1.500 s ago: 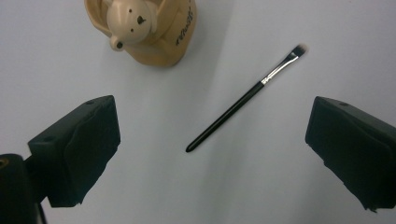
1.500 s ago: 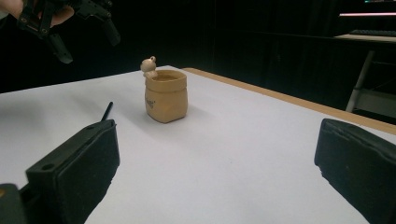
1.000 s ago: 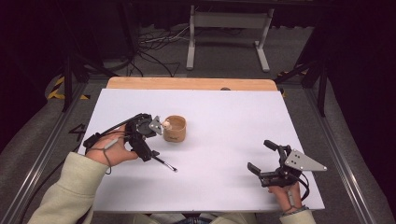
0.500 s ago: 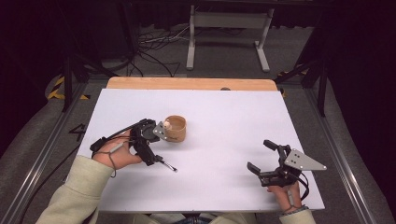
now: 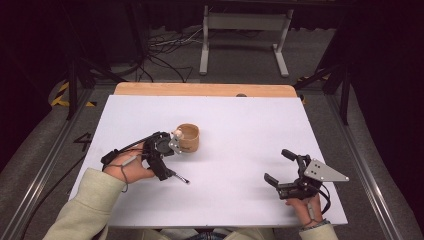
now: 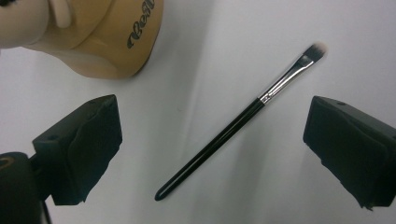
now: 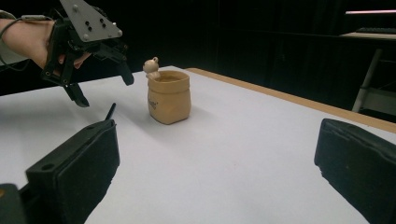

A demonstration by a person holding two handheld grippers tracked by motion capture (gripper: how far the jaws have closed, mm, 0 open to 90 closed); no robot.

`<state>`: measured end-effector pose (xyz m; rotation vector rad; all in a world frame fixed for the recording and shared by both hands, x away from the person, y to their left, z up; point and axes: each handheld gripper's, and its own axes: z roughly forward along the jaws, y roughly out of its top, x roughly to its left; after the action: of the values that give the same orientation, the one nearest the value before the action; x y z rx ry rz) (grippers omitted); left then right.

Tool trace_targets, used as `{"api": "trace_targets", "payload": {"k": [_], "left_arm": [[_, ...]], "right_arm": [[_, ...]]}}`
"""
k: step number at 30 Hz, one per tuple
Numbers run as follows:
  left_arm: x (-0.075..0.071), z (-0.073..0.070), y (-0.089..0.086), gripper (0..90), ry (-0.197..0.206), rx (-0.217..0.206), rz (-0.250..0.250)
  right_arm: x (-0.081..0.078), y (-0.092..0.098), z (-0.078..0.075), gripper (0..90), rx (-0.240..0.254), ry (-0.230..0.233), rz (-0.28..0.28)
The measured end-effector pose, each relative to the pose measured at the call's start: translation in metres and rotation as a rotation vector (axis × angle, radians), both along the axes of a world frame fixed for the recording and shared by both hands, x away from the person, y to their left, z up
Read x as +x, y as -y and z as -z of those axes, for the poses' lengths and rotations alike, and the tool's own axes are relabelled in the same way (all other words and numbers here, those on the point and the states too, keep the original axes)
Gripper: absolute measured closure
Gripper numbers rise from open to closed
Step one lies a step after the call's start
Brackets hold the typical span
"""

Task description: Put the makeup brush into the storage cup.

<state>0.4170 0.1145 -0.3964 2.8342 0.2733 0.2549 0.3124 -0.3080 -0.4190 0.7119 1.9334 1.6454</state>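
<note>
A thin black makeup brush (image 6: 238,123) with a silver ferrule and pale tip lies flat on the white table (image 5: 240,125). My left gripper (image 6: 212,140) hovers open above it, one jaw on each side, not touching it. In the high view the brush (image 5: 178,177) sticks out to the right from under the left gripper (image 5: 165,160). A tan sack-shaped cup (image 5: 187,137) with a small figure (image 7: 152,67) on its rim stands just beyond. My right gripper (image 5: 279,166) rests open near the front right, holding nothing.
The right gripper view looks across the table at the cup (image 7: 169,98) and the left gripper (image 7: 100,86) held above the surface. A wooden strip (image 5: 205,90) runs along the table's far edge. Cables and a metal stand (image 5: 245,30) are on the floor behind.
My left gripper has shifted slightly right and nearer, over the brush. The brush, the cup and the right gripper have stayed put.
</note>
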Motion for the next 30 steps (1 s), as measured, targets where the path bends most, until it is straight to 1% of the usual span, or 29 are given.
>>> {"api": "trace_targets", "payload": {"k": [3,4,6,12,14,17,21,22,24,25,26,29,30], "left_arm": [[0.0,0.002,0.0,5.0,-0.005,-0.003,-0.005],[0.0,0.003,0.001,5.0,-0.018,0.004,-0.007],[0.001,0.005,0.0,4.1,-0.025,-0.004,-0.004],[0.002,0.009,0.0,4.3,-0.027,0.007,-0.003],[0.002,0.011,0.0,4.5,-0.031,0.001,0.0],[0.002,0.013,0.001,5.0,-0.038,0.01,0.002],[0.002,0.015,0.002,5.5,-0.044,0.01,0.0],[0.002,0.016,0.002,5.7,-0.049,0.011,0.008],[0.002,0.017,0.002,6.1,-0.05,0.01,0.007],[0.002,0.018,0.003,6.2,-0.05,0.018,0.004],[0.002,0.019,0.003,6.2,-0.051,0.013,0.009],[0.002,0.021,0.003,6.8,-0.057,0.025,0.009],[0.003,0.022,0.003,6.9,-0.064,0.029,0.014]], "right_arm": [[0.0,0.0,0.0,0.5,0.0,0.0,0.001],[0.0,0.0,0.0,0.6,0.001,0.001,0.0],[0.0,0.0,0.0,0.6,0.0,0.001,0.001],[0.0,0.0,0.0,0.6,0.0,-0.001,-0.001],[0.0,0.0,0.0,0.6,0.002,0.001,-0.003],[0.0,0.0,-0.001,0.5,0.0,0.001,-0.003],[0.0,0.0,-0.001,0.5,-0.001,0.0,-0.002],[0.0,0.0,-0.001,0.5,-0.001,0.0,-0.002],[0.0,0.0,0.0,0.5,0.001,0.0,-0.006],[0.0,0.0,0.0,0.5,0.001,0.0,-0.006],[0.0,0.0,0.0,0.5,0.0,0.0,-0.007],[0.0,0.0,0.0,0.5,-0.001,-0.001,-0.009],[0.0,0.0,0.0,0.5,-0.002,-0.001,-0.009]]}}
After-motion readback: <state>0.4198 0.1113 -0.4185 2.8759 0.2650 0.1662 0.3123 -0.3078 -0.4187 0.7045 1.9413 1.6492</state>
